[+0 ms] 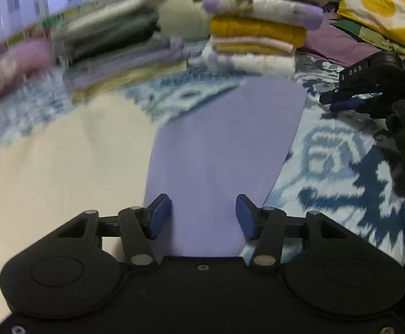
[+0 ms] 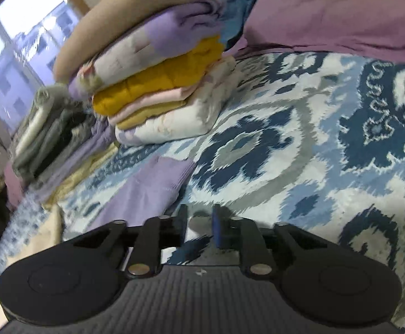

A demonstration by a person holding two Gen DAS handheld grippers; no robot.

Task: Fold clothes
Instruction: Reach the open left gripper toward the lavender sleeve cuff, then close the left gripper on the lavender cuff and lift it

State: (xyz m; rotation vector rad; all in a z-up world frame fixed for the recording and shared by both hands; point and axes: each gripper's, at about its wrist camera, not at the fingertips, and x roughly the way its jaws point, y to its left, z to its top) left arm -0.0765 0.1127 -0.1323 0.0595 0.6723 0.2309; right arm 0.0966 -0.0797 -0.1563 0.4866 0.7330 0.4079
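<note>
the left gripper [image 1: 204, 217] had its two blue-padded fingers [image 1: 160, 214] spread apart over a flat, smooth lilac garment part [image 1: 224, 150], a long sleeve-like strip with straight edges; the pads did not press on it. this strip lay across a cream cloth [image 1: 57, 167], matte and unwrinkled, spread on the bedspread [image 1: 350, 167], a woven-look cover printed in navy, pale blue, grey and white ikat figures. the right gripper [image 2: 201, 228] stood with a narrow gap between its fingers, nothing in it, above bare bedspread just beside the lilac strip's ribbed cuff end [image 2: 152, 189].

toward the far edge of the bed stood a neat stack of folded clothes [image 1: 258, 33]: six layers could be counted, beige, lilac-and-white, mustard quilted, pink, yellow, white. a second, lower stack [image 1: 113, 39] of grey, dark and lilac pieces stood beside it, too blurred to count. a yellow cartoon-print cushion [image 1: 380, 2] sat at the far right corner on mauve fabric [image 2: 341, 19]. the other gripper's body showed white letters "das" [image 1: 355, 70].
</note>
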